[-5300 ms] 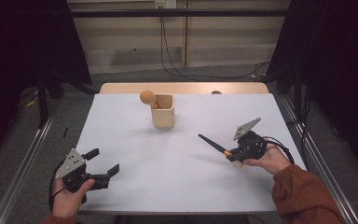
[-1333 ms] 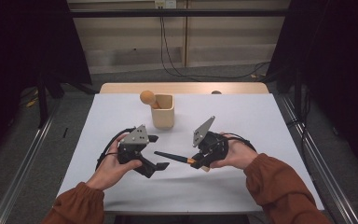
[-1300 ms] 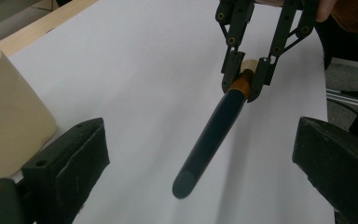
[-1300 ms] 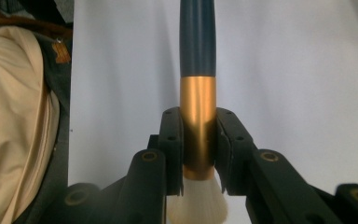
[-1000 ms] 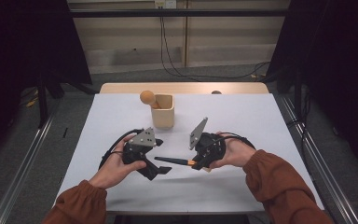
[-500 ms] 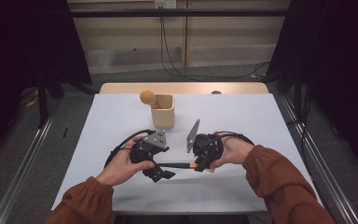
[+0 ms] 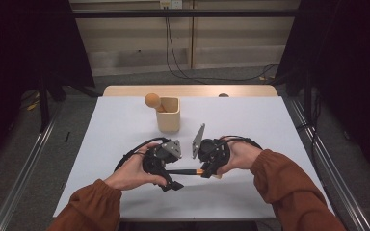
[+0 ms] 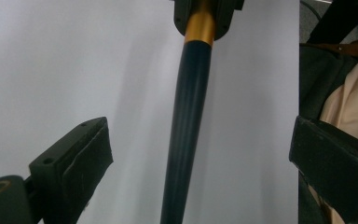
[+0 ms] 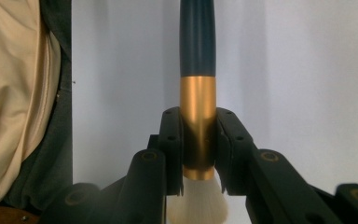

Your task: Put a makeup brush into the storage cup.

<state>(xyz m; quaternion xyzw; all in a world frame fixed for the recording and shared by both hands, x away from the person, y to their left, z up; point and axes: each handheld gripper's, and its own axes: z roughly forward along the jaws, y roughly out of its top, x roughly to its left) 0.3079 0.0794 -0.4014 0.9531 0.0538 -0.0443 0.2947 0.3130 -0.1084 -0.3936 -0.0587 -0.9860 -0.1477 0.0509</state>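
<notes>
Your right gripper (image 7: 207, 169) has its jaws clamped tight on the brush (image 9: 197, 70), pads pressing both sides of the gold ferrule (image 9: 198, 126). In the right gripper view the white bristles (image 9: 198, 205) sit just behind the pads, btwn the jaw arms, & the dark handle runs straight out ahead over the white desk (image 9: 307, 70).

Your left gripper (image 8: 200, 158) has its jaws wide apart. In the left gripper view the dark brush handle (image 8: 186, 130) passes btwn the two pads (image 8: 88, 154), closer to neither by much, w/ clear gap on both sides, so no contact. The gold ferrule shows at the top of that view, held in the other gripper's jaws.

From the high view: both your hands are at the near-middle of the desk (image 7: 279, 125), grippers facing each other, close together. The brush (image 7: 183, 171) lies roughly level btwn them, above the desk top, orange-gold end at the right gripper, dark end reaching into the left gripper (image 7: 166, 180).

Farther back, center of the desk, stands a tan cup (image 7: 168, 114) w/ a wooden round-headed tool (image 7: 152, 101) leaning out of its left side. Cup is well apart from both grippers. Cables loop on the desk beside each hand.
</notes>
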